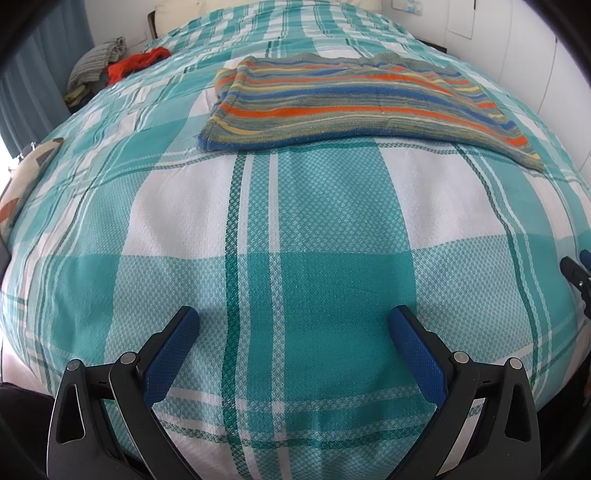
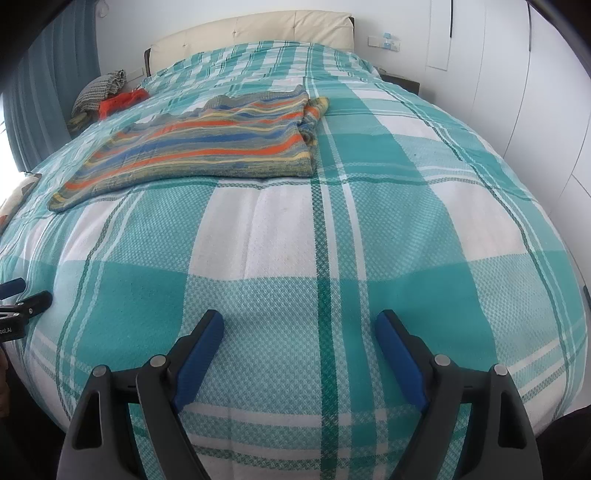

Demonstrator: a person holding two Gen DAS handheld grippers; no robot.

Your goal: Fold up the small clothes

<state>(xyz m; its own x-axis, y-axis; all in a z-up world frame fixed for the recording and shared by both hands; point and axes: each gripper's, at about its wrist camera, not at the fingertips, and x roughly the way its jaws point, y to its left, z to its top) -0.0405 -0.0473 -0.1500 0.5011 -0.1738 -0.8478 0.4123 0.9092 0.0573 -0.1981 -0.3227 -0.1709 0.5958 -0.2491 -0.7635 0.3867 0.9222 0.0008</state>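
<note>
A striped knit garment (image 1: 354, 99) in orange, blue, yellow and grey lies flat on the teal-and-white plaid bed cover (image 1: 314, 229), well beyond both grippers. In the right wrist view it (image 2: 207, 144) lies to the upper left, with a bunched part at its right edge. My left gripper (image 1: 293, 325) is open and empty above the near part of the bed. My right gripper (image 2: 299, 325) is open and empty too. The right gripper's tip shows at the right edge of the left wrist view (image 1: 578, 275); the left gripper shows at the left edge of the right wrist view (image 2: 22, 299).
A pile of other clothes, one red (image 1: 136, 62) and one grey striped (image 1: 92, 62), sits at the bed's far left edge. A cream headboard (image 2: 255, 27) is at the far end. White wardrobe doors (image 2: 517, 92) stand on the right, blue curtains (image 1: 33, 74) on the left.
</note>
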